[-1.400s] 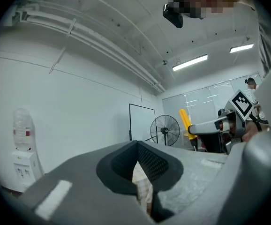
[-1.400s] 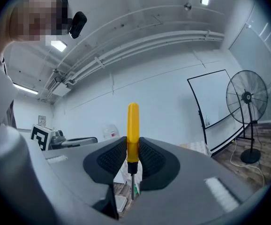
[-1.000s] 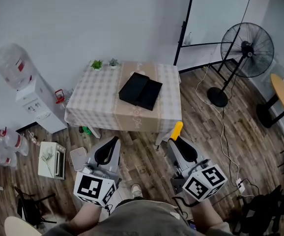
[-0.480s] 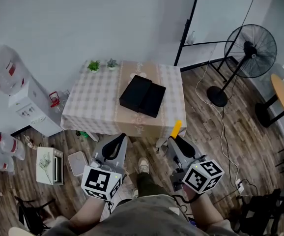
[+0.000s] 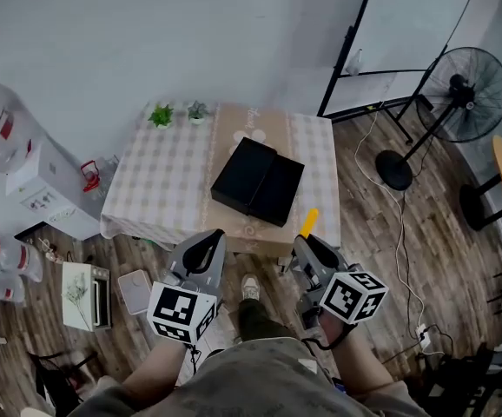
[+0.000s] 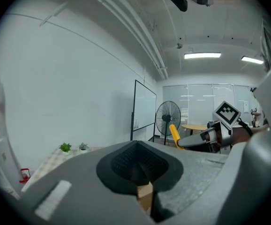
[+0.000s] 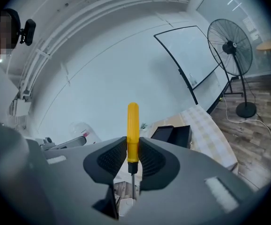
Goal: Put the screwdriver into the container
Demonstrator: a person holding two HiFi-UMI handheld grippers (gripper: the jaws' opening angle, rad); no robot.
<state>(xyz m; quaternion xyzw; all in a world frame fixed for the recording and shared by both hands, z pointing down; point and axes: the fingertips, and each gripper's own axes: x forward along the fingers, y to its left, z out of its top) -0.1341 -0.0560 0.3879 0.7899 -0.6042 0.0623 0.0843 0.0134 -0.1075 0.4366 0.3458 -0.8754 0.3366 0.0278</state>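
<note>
A yellow-handled screwdriver (image 7: 132, 131) stands upright between the pads of my right gripper (image 7: 132, 158), which is shut on it; its handle (image 5: 308, 223) pokes forward in the head view. The black open container (image 5: 258, 181) lies on the checked table (image 5: 168, 181) ahead, and shows as a black container (image 7: 172, 134) just right of the handle. My left gripper (image 5: 204, 252) is held low before the table's near edge, jaws closed together with nothing between them. The right gripper (image 5: 313, 252) sits level with it.
Two small potted plants (image 5: 175, 112) stand at the table's far left corner. A water dispenser (image 5: 38, 176) is left of the table, a standing fan (image 5: 464, 102) and whiteboard (image 5: 403, 37) to the right. A cable (image 5: 400, 233) runs across the wooden floor.
I have stepped closer to the table, so it and the black container look nearer and larger. Both grippers keep their hold and stay side by side.
</note>
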